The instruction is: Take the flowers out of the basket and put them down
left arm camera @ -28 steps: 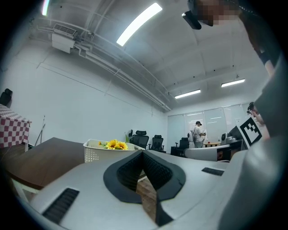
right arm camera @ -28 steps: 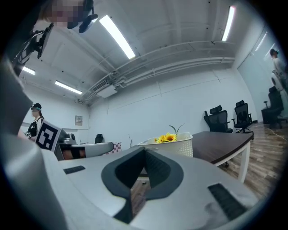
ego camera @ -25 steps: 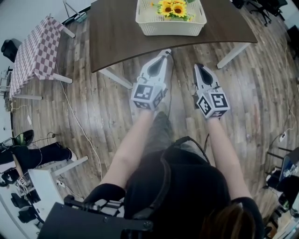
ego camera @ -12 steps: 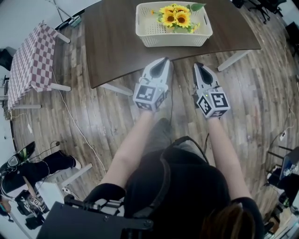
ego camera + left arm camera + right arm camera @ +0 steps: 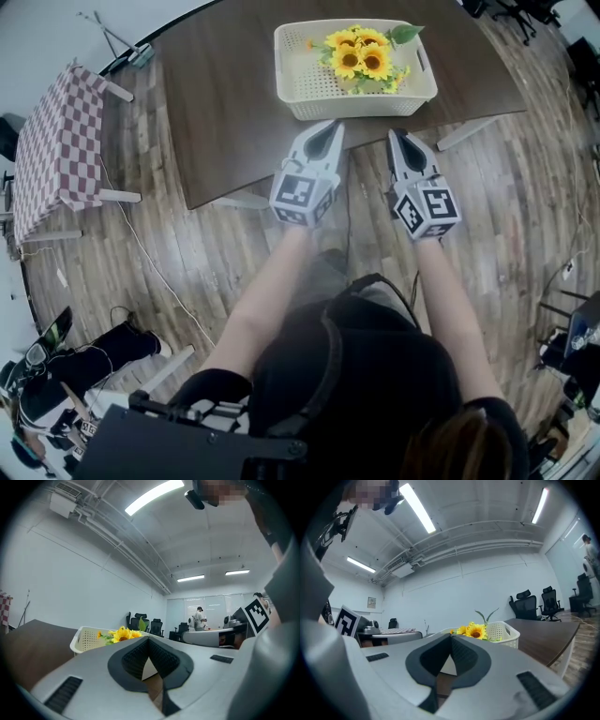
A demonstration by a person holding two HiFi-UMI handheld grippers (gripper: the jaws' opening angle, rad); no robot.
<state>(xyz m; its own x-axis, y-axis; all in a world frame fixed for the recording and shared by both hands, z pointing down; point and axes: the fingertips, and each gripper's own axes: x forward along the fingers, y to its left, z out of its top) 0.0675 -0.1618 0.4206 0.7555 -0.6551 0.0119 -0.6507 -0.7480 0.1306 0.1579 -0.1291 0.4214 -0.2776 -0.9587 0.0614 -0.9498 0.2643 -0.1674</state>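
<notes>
A bunch of yellow sunflowers (image 5: 361,58) with green leaves lies in the right half of a white perforated basket (image 5: 305,89) on a dark brown table (image 5: 225,84). The sunflowers (image 5: 121,634) and basket (image 5: 86,639) show beyond the left jaws, and the sunflowers (image 5: 474,631) and basket (image 5: 501,632) beyond the right jaws. My left gripper (image 5: 328,126) and right gripper (image 5: 394,135) hover side by side just short of the table's near edge, below the basket. Both are shut with nothing between the jaws.
A small table with a red checked cloth (image 5: 56,141) stands at the left. White table legs (image 5: 464,131) reach down to the wooden floor. Cables (image 5: 150,262) trail over the floor at the left. Office chairs (image 5: 536,604) stand further back.
The basket and table have slid down in the head view, closer to both grippers. The grippers stay shut and side by side.
</notes>
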